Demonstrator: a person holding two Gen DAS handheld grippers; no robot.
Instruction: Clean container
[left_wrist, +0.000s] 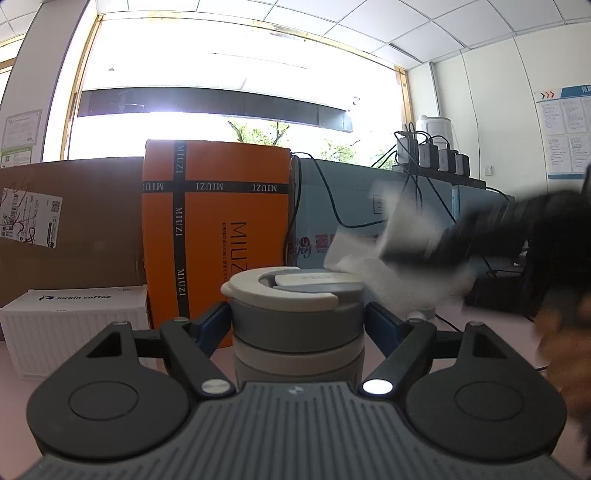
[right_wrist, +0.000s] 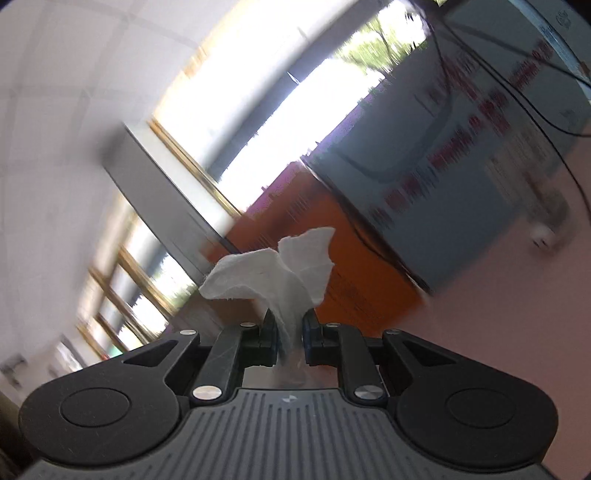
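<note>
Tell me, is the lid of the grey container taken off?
No, the lid sits closed on top of the container, which the left gripper holds between its fingers.

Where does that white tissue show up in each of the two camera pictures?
Left wrist view: the white tissue is blurred at right of centre, just above the grey cup.
Right wrist view: low centre, pinched in the right gripper.
Shared landmark: the orange box.

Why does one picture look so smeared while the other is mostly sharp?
Right wrist view: the room streaks with motion blur, yet the tissue in the right gripper stays crisp. Left wrist view: the cup in the left gripper is sharp; the window glares white, fisheye bends its frame.
</note>
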